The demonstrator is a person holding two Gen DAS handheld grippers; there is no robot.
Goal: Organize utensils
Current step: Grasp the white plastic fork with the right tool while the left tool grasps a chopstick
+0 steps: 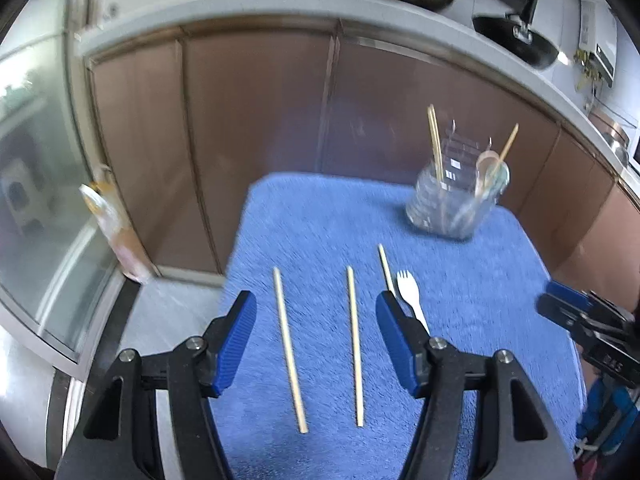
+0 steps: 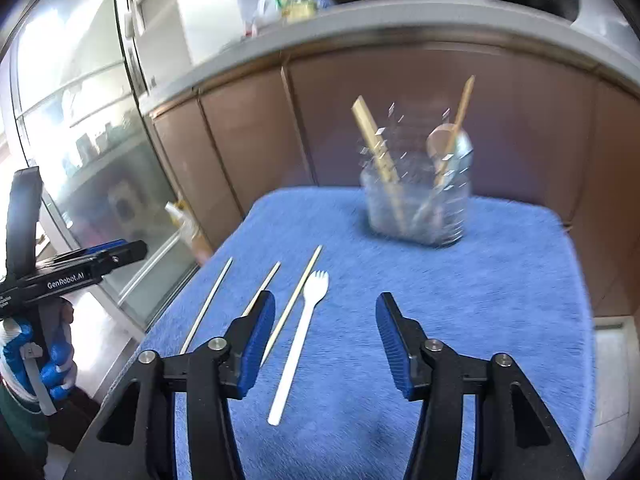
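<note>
Three wooden chopsticks lie on a blue mat [image 1: 460, 280]: one at the left [image 1: 289, 348], one in the middle [image 1: 355, 344], a third [image 1: 386, 268] beside a white plastic spork [image 1: 412, 300]. My left gripper [image 1: 316, 312] hangs open above the two nearer chopsticks, touching neither. In the right wrist view my right gripper [image 2: 326, 312] stands open over the white spork [image 2: 298, 344], with a chopstick [image 2: 294, 300] just left of it. A clear holder [image 2: 416, 204] at the back of the mat [image 2: 500, 280] holds chopsticks and a wooden spoon.
Brown cabinet doors [image 1: 256, 128] under a grey counter [image 1: 280, 8] rise behind the mat. Pans [image 1: 516, 40] sit on the counter. A glass door [image 2: 80, 140] stands at the left. A gloved hand [image 2: 52, 360] holds the left gripper [image 2: 120, 250]. The right gripper [image 1: 560, 304] shows at the right edge.
</note>
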